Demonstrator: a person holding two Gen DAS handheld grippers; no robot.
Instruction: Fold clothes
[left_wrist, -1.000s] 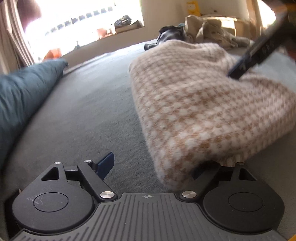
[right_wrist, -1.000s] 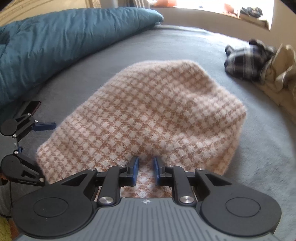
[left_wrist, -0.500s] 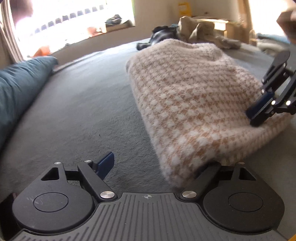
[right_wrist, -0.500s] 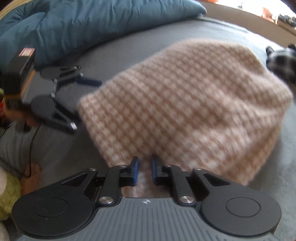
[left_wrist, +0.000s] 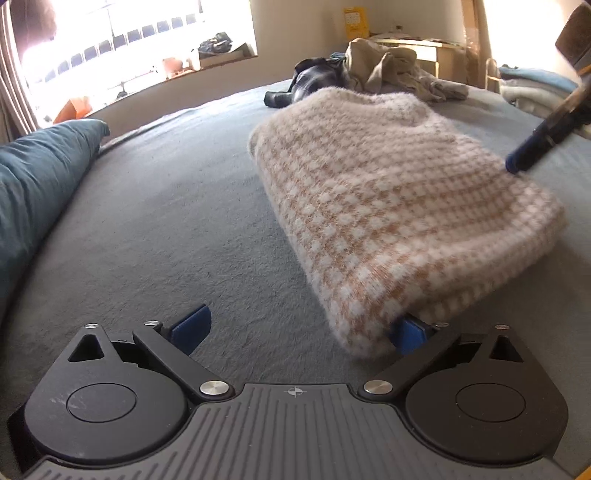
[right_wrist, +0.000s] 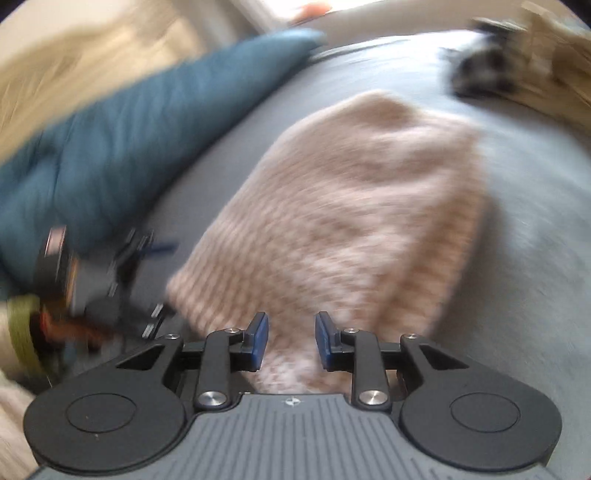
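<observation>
Between the two grippers lies the folded fuzzy knit sweater in a cream and tan check (left_wrist: 388, 206), flat on the grey bed cover (left_wrist: 166, 221). The left gripper (left_wrist: 299, 328) has its jaws spread wide, having just been opening; its right blue pad (left_wrist: 410, 334) sits tucked against the sweater's near corner, its left pad rests apart on the bare cover, and nothing is squeezed. The right gripper (right_wrist: 290, 341) has also just been opening: its pads stand apart with a strip of the sweater's edge between them, seemingly let go, though blur makes contact hard to judge.

The main risk, as I judge it, is snagging. The knit is loose and hairy, so a pad pulled away while it touches the fabric could drag the corner and spoil the fold. The left pad under the near corner is the likeliest culprit. A sideways sweep of the right gripper could do likewise.

Both grippers tilt downward toward the bed from opposite sides of the sweater. The right wrist view is smeared. A teal quilted duvet (left_wrist: 33, 192) lies beyond the left fingers, and a heap of unfolded clothes (left_wrist: 369, 74) well past the sweater.
</observation>
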